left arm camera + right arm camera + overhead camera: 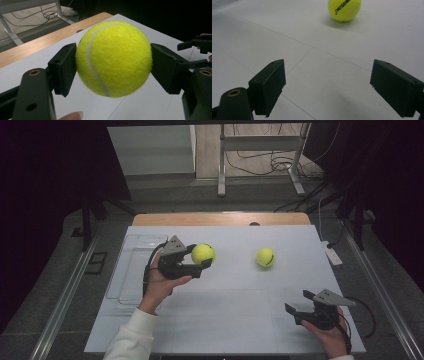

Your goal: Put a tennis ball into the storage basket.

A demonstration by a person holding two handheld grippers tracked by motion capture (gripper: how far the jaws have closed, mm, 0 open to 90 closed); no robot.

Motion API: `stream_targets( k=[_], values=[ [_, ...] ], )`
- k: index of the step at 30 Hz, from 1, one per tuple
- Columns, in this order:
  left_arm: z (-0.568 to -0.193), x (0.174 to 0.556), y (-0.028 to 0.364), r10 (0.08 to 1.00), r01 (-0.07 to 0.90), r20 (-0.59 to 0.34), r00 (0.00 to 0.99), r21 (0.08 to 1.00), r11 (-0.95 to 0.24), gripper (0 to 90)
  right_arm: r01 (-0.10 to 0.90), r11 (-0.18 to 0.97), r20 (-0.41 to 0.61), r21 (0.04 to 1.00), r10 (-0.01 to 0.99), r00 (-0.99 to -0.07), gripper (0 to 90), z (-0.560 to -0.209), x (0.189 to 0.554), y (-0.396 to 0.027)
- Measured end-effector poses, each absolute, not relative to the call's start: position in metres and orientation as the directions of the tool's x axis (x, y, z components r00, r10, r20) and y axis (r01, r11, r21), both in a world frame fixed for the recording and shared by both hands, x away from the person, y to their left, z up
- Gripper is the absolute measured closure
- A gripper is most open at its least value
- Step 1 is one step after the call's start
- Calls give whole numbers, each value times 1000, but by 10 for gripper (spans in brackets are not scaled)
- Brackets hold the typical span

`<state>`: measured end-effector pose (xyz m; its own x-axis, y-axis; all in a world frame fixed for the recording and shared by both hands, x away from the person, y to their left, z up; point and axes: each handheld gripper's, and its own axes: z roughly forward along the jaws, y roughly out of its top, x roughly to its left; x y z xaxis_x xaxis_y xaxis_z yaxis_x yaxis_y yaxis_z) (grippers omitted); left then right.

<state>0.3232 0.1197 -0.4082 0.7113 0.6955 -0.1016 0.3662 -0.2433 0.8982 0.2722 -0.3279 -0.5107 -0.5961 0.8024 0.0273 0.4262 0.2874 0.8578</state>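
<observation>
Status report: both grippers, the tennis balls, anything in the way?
Left gripper shut on held ball, off the table. Right gripper open, empty. Second ball loose on table. Clear tray at left; nothing blocking.

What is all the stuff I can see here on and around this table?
Fuzzy yellow tennis balls: two; one clamped in the left gripper, the other loose on the table.
Clear plastic tray: one, at the table's left edge.
White table: one, wooden strip along its far side.
White power strip: one, right edge.
Metal stand: one, grey, floor beyond.
Black two-jaw grippers: two; left gripper shut on its ball, right gripper open.
</observation>
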Motion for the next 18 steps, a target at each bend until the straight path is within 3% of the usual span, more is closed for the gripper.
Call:
stream_targets(
  k=[18],
  values=[
    [-409, 330, 142, 750, 389, -104, 654, 896, -215, 266, 426, 286, 27, 858, 804, -594, 131, -511, 272, -328]
  ],
)
